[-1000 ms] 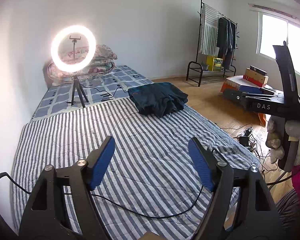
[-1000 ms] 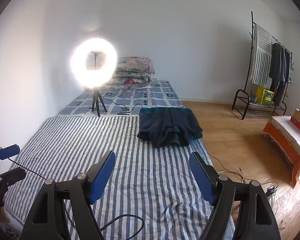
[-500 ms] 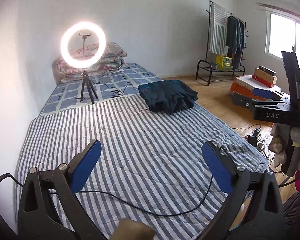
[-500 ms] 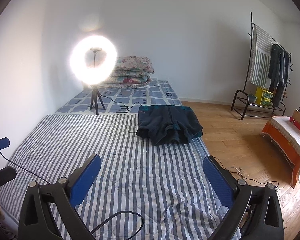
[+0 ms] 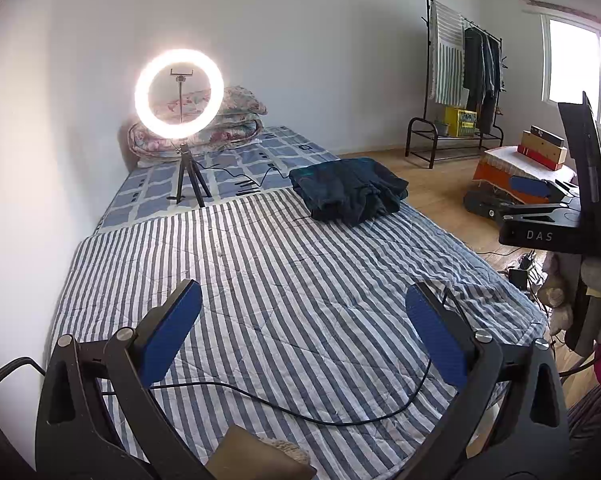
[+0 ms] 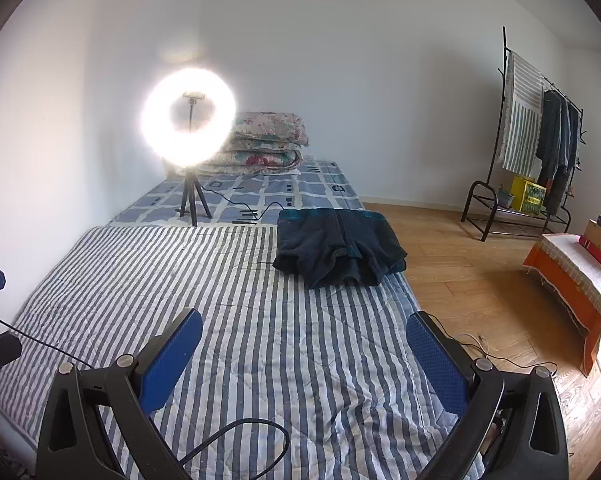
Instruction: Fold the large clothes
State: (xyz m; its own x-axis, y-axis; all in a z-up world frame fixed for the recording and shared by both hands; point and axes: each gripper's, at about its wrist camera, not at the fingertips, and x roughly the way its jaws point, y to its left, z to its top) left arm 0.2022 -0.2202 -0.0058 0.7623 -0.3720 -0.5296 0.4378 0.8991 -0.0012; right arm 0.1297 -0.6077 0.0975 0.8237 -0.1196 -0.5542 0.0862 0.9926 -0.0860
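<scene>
A dark blue folded garment [image 5: 348, 190] lies on the striped mattress cover [image 5: 284, 280], at its far right side; it also shows in the right wrist view [image 6: 338, 252]. My left gripper [image 5: 302, 330] is open and empty, held above the near part of the mattress, far from the garment. My right gripper [image 6: 304, 350] is open and empty, also above the near part of the mattress. In the left wrist view the right gripper [image 5: 536, 196] appears at the right edge, beside the mattress.
A lit ring light on a tripod [image 5: 179, 94] stands on the checked sheet behind the mattress cover. Folded quilts [image 6: 260, 144] lie at the wall. A black cable [image 5: 284, 404] crosses the near mattress. A clothes rack [image 5: 464, 76] and an orange-covered bench [image 6: 572, 280] stand on the wooden floor at right.
Both grippers opened wider, from moderately open to wide open. The left wrist view swung slightly, so the garment and ring light shifted right in it.
</scene>
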